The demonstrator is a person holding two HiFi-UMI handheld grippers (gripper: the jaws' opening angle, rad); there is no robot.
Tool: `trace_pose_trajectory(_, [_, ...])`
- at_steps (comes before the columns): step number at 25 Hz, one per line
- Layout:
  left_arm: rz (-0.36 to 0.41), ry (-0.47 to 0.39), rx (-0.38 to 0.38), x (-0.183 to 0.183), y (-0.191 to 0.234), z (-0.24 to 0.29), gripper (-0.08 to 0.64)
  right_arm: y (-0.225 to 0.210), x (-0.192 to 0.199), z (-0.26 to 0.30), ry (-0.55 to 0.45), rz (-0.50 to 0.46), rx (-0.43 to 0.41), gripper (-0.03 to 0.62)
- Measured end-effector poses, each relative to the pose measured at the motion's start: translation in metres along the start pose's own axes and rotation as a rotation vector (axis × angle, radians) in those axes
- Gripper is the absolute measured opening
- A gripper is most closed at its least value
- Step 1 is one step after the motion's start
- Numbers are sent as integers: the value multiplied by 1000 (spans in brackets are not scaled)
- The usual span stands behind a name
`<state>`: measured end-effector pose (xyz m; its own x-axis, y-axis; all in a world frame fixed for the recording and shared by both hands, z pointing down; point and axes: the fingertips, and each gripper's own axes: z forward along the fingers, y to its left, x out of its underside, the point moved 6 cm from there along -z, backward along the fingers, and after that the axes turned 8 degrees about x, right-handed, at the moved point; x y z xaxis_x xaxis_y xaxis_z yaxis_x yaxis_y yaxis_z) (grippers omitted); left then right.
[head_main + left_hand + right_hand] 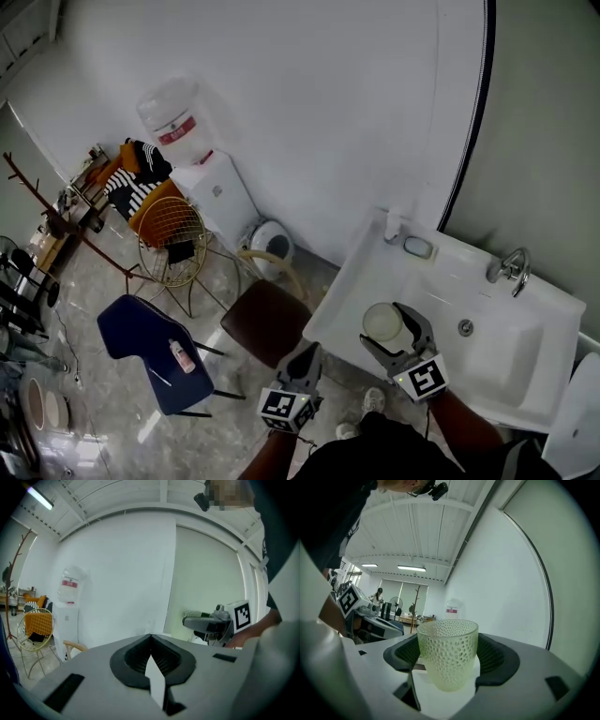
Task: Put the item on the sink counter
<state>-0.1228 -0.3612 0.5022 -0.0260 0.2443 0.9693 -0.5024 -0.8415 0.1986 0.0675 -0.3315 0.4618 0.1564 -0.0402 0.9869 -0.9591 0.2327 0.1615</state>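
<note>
A pale green dimpled glass cup point(447, 653) stands upright between the black pads point(499, 659) of my right gripper point(450, 662), which is shut on it. In the head view the cup point(381, 321) and right gripper point(394, 332) are over the left part of the white sink counter point(352, 286). I cannot tell whether the cup touches the counter. My left gripper point(303, 358) hangs lower, off the counter's front left corner. Its jaws meet with nothing between them point(151, 641). The right gripper point(213, 623) shows at the right of the left gripper view.
The basin point(492, 349) and faucet point(512, 266) lie right of the cup, and a soap dish point(418, 247) sits at the counter's back. On the floor to the left are a brown stool point(267, 321), a blue chair point(141, 342), a wire chair point(171, 234) and a water dispenser point(214, 192).
</note>
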Motion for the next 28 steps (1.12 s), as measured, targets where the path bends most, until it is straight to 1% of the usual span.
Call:
trace_pose_trajectory(2, [-7, -9, 8, -8, 5, 16, 12, -11, 15, 14, 31, 14, -5, 381])
trace_pose_trajectory(6, [-15, 21, -20, -8, 15, 39, 13, -32, 53, 39, 92, 41, -16, 381])
trace_pose_trajectory(12, [-29, 71, -67, 9, 29, 56, 12, -51, 114, 73, 182, 76, -58, 381])
trace_pose_trajectory(14, [-36, 93, -83, 15, 33, 59, 12, -54, 129, 84, 215, 71, -76, 380])
trace_pose_trajectory(19, [-48, 122, -113, 29, 42, 66, 13, -56, 176, 103, 247, 120, -89, 380])
trace_pose_trajectory(25, [-21, 154, -103, 35, 48, 77, 12, -55, 198, 113, 272, 151, -113, 382])
trace_pose_trajectory(28, [-12, 155, -113, 33, 53, 80, 13, -52, 206, 112, 295, 173, -117, 382])
